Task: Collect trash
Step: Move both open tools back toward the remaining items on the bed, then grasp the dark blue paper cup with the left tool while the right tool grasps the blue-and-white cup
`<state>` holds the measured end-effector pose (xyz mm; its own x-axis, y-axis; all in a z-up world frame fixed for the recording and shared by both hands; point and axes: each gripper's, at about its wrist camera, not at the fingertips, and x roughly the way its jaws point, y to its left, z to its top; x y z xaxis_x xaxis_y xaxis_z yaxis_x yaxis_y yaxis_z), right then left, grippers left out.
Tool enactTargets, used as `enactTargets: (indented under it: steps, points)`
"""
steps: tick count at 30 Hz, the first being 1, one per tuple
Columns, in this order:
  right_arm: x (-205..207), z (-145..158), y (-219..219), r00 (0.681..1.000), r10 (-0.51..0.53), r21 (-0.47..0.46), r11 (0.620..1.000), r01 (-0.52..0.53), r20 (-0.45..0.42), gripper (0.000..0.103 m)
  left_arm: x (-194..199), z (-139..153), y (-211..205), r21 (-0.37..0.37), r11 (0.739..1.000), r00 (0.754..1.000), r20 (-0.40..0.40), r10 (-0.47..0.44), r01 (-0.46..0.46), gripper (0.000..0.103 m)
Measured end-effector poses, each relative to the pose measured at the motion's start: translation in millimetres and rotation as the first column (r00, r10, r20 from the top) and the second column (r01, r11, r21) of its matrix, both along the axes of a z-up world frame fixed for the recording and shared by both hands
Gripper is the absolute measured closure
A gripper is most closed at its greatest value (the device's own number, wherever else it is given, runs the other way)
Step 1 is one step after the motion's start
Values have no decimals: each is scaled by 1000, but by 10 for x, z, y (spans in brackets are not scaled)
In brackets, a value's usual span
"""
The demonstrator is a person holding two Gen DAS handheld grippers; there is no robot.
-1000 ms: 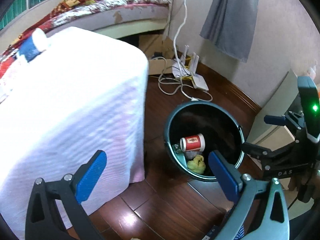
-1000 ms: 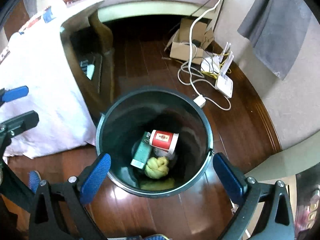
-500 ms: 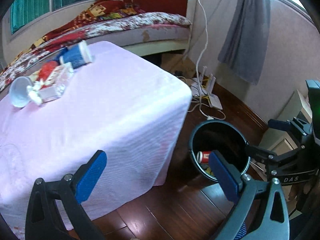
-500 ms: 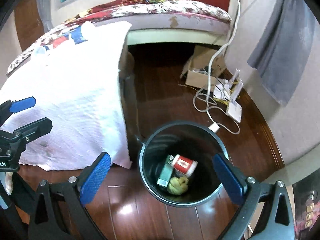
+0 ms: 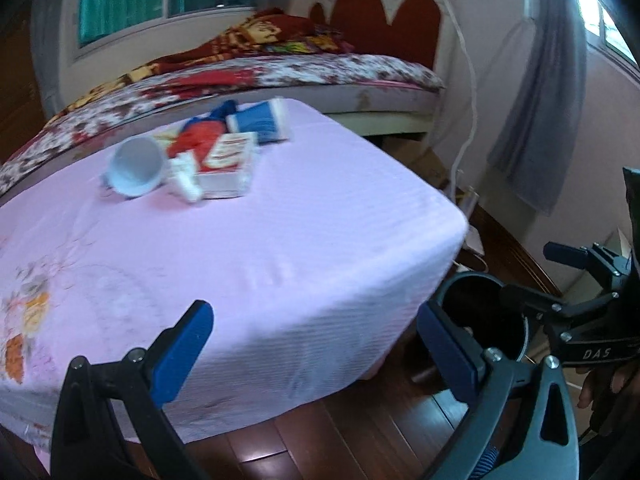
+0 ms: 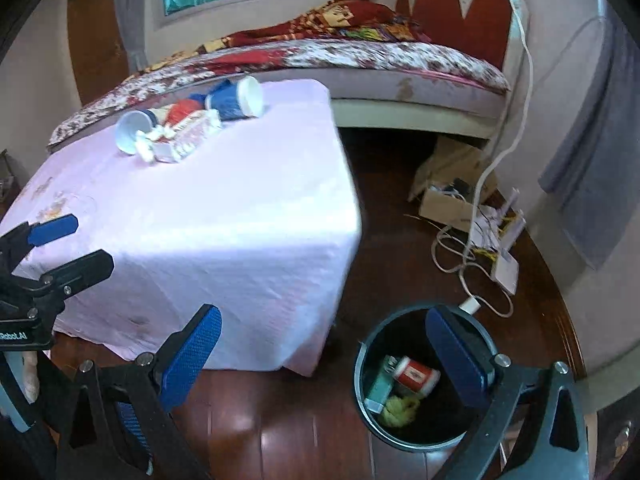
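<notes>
Both views lifted from bin (image 6: 362, 376) to table (image 5: 320, 240) | right tool (image 6: 324, 356) spread, "DAS" | left tool (image 5: 320, 344) spread

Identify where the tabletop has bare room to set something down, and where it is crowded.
Free: the near tablecloth, from the corner by the bin back to the litter. Crowded: the far edge toward the bed, where the white cup, box and blue cup cluster.

Bed (image 6: 360, 60) with red headboard (image 6: 460, 12) behind; cardboard box (image 6: 448, 192), white cable (image 6: 472, 256) (router, perhaps) on wood floor (image 6: 392, 220).
</notes>
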<state>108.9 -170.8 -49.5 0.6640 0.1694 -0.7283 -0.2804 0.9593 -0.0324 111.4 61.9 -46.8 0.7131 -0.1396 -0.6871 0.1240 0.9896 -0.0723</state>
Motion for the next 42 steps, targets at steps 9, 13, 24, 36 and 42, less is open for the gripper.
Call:
enactTargets:
  steps: [9,13,24,36,42]
  points:
    - [66,75,556,995,99,11,995,-99,33,0,-29,-22,538,10,993,993,10,119,-119,1]
    - [164,96,754,992,118,16,993,-118,33,0,-10,2,780,7,986,986,19,166,-166,1]
    - [632,217,1331,991,124,-10,992,-123,45,0,197,-21,1425,-6,961,961,17,278,-278,13]
    - [1425,184,1817,996,82,11,997,-82,27,0,768,-70,1747,-38,956,957,-1,290,-290,34]
    - [1897,143,1847,998,48,16,999,-48,34,0,1159,-158,1813,-36,960,961,-19,276,-277,41]
